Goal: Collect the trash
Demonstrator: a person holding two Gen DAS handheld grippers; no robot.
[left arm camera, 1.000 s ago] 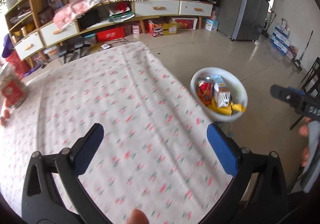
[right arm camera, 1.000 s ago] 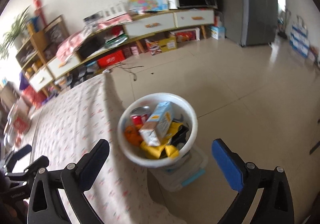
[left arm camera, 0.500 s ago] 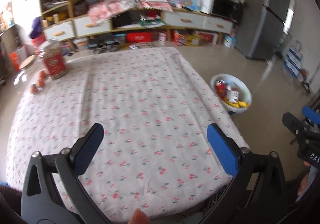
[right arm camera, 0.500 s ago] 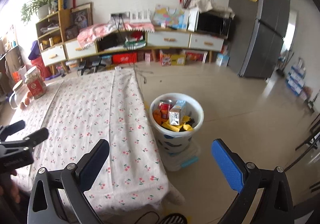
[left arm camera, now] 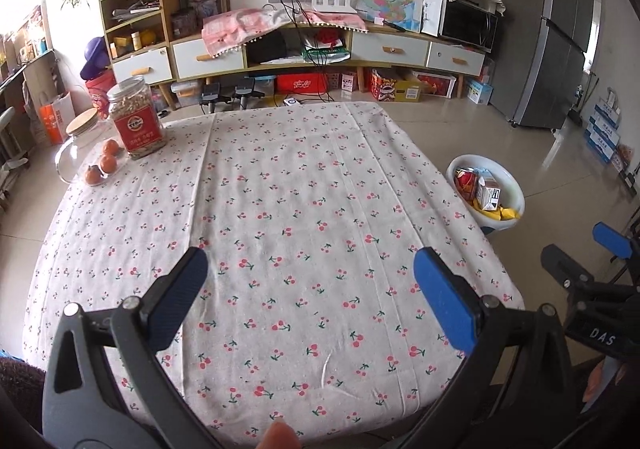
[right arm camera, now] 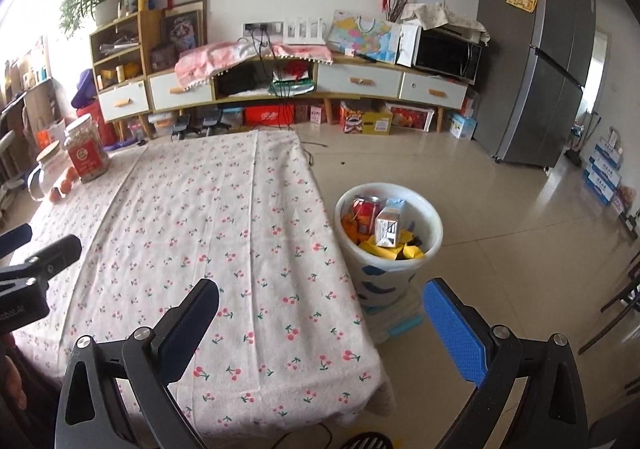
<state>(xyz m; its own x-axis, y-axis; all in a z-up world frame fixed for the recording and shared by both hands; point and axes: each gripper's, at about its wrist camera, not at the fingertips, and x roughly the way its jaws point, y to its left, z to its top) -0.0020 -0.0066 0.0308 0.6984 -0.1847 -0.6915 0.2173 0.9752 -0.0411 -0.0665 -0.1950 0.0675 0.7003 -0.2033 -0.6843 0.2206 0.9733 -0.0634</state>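
Cherry-print cloth covers the desk (left arm camera: 304,185), bare of trash. Left hand-held gripper (left arm camera: 312,289) and right hand-held gripper (right arm camera: 320,313) are spread, empty. Trash sits in the white bin (right arm camera: 434,227) beside the desk. Best scan once more before finishing. Only the right view shows the bin's base.

A white tablecloth (left arm camera: 280,209) is showing small red cherries with green stems at frame centre. At the right, a white bin (right arm camera: 390,249) is displaying blue marks, holding yellow wrappers (right arm camera: 404,249) and a red can (right arm camera: 366,211).
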